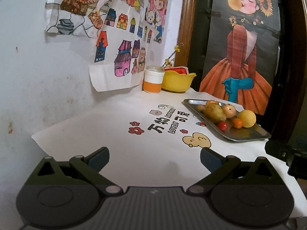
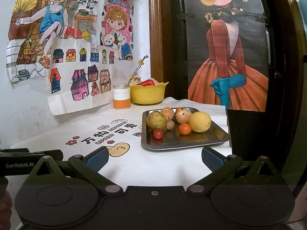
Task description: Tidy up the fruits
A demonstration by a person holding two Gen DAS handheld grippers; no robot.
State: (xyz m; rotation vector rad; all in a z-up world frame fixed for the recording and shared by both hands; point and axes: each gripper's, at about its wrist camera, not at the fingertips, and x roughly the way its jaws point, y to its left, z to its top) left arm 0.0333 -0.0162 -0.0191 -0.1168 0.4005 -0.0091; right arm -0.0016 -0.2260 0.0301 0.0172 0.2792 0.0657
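I have both tools hovering over the near part of the white printed cloth [image 2: 134, 164], and neither carries anything. My left gripper [image 1: 154, 160] stands with its blue-padded fingers spread wide over bare cloth, and my right gripper [image 2: 155, 160] is just as wide, its right finger close to the near edge of the metal tray [image 2: 184, 143]. The tray sits on the right side of the table, and all the fruit I can see is on it. A big yellow fruit [image 2: 199, 121] lies toward the right, with a small orange [image 2: 185, 129] touching or just beside it on the near left. A greenish round fruit [image 2: 156, 120] is on the left of the tray, and a small red tomato [image 2: 158, 134] rests just in front of it. Behind them are two speckled tan fruits [image 2: 183, 116] and a small brown one between the rows. At the far end of the table, against the wall, a yellow bowl [image 2: 147, 94] holds something red, and a white and orange cup [image 2: 121, 98] stands just to its left. Children's drawings [image 2: 78, 76] hang on the wall.
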